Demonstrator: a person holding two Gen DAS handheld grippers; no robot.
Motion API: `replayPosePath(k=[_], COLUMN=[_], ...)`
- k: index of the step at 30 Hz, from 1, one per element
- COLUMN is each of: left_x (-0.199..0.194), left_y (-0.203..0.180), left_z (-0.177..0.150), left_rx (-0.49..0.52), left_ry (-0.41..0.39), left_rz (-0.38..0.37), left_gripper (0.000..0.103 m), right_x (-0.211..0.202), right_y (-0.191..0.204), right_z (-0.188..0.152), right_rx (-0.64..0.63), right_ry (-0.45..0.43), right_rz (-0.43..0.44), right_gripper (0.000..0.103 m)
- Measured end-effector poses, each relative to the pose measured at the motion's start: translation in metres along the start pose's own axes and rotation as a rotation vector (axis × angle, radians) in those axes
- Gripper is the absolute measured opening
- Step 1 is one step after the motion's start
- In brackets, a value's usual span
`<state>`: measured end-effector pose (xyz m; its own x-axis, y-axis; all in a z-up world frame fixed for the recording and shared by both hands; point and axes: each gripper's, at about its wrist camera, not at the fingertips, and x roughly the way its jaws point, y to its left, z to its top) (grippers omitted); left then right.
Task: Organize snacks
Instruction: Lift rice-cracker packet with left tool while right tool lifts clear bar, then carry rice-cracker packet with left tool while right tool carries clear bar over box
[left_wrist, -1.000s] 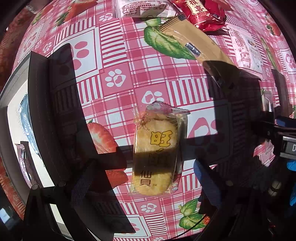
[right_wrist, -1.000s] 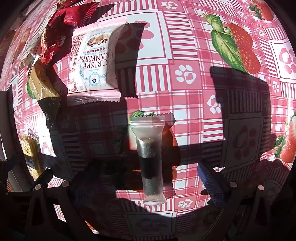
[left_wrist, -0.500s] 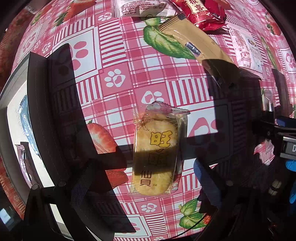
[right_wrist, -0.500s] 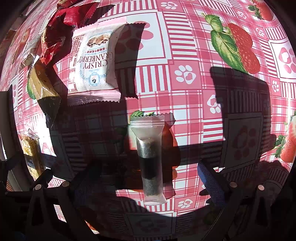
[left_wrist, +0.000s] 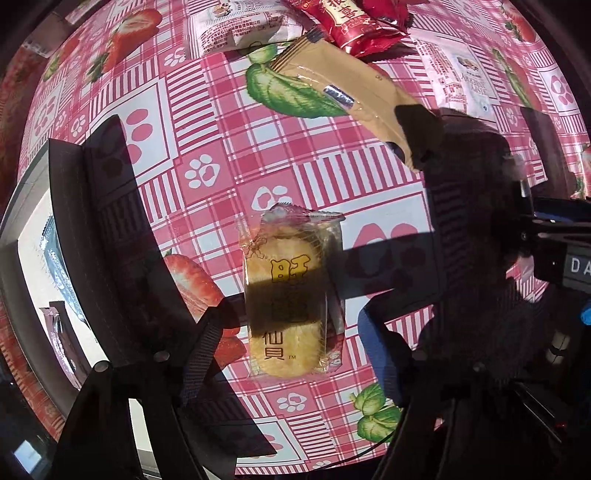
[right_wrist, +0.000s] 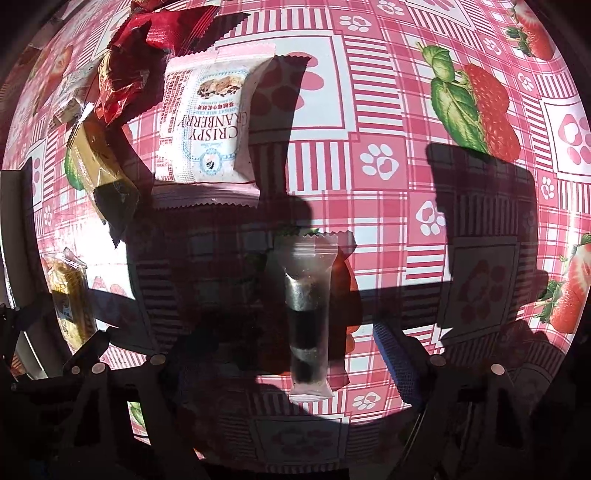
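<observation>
Both grippers point down at a tablecloth (left_wrist: 229, 155) in pink check with paw and strawberry prints, in hard sunlight with heavy shadows.

Left gripper (left_wrist: 295, 343): jaws closing, a rice cracker (left_wrist: 286, 295) between them. The cracker, in clear wrap with yellow characters, lies flat on the cloth, long axis running near to far. The left finger (left_wrist: 207, 347) sits just beside the pack's near left edge; the right finger (left_wrist: 380, 354) stands off its right side with a strip of cloth showing between. No pad is seen pressing the wrap, so the jaws are not yet gripping.

To the far right of the cracker lies a tan pack (left_wrist: 351, 96), tilted. Beyond it are a red pack (left_wrist: 351, 22) and two white packs (left_wrist: 236, 26) (left_wrist: 458, 74). At the left edge stands a tray (left_wrist: 22, 236) with a dark rim and pale floor, holding some wrapped items too small to identify.

Right gripper (right_wrist: 295, 365): jaws closing, a clear stick pack (right_wrist: 308, 314) with dark filling between them. It lies flat, lengthwise near to far, midway between the fingers. The left finger (right_wrist: 195, 358) is in deep shadow and the right finger (right_wrist: 397, 362) stands clear of the pack; no contact is visible.

Far left of the stick lies a white cranberry pack (right_wrist: 210, 122), with the tan pack (right_wrist: 99, 166) and red packs (right_wrist: 147, 40) further left. The rice cracker (right_wrist: 70, 295) shows at the left edge.
</observation>
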<state>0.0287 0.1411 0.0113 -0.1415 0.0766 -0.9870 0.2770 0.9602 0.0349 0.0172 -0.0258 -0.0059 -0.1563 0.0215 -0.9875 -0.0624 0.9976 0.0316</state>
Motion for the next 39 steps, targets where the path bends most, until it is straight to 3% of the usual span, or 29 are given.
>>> replayPosePath(k=[2,3,4,8,13,22,30,34,39], left_x=[-0.005,-0.007,-0.008,-0.018,-0.039,-0.08,-0.105,-0.101,-0.085], left_y=[-0.002,-0.001,0.002,0.024,0.044,0.081,0.146,0.195,0.248], left_z=[0.0,0.0,0.001,-0.001,-0.007,-0.03,-0.107,-0.12,-0.129], left_rx=[0.011,0.007,-0.008,-0.091,-0.123,-0.251,-0.488,-0.48,-0.399], left_ry=[-0.012,-0.015,-0.015,-0.046,-0.097,-0.179,-0.28,-0.283,-0.263], left_rz=[0.0,-0.008,-0.028,-0.143,-0.172,-0.178,-0.128,-0.108,-0.095], left_gripper=[0.044,0.039,0.039,0.039,0.039,0.039,0.039,0.039,0.039], right_x=[-0.007,-0.01,-0.011,-0.018,-0.033,-0.071,-0.103,-0.124,-0.13], right_y=[0.004,0.006,0.008,0.01,0.012,0.052,0.139,0.181,0.235], right_z=[0.002,0.003,0.005,0.01,0.014,0.043,0.055,0.053,0.02], right_rx=[-0.028,-0.043,-0.056,-0.057,-0.041,-0.161,-0.44,-0.473,-0.452], right_ry=[-0.014,-0.02,-0.021,-0.024,-0.041,-0.066,-0.099,-0.147,-0.16], right_rz=[-0.007,-0.011,-0.013,0.041,0.171,0.254,0.32,0.356,0.385], right_gripper=[0.046,0.026,0.018,0.018,0.018,0.018,0.018,0.018,0.018])
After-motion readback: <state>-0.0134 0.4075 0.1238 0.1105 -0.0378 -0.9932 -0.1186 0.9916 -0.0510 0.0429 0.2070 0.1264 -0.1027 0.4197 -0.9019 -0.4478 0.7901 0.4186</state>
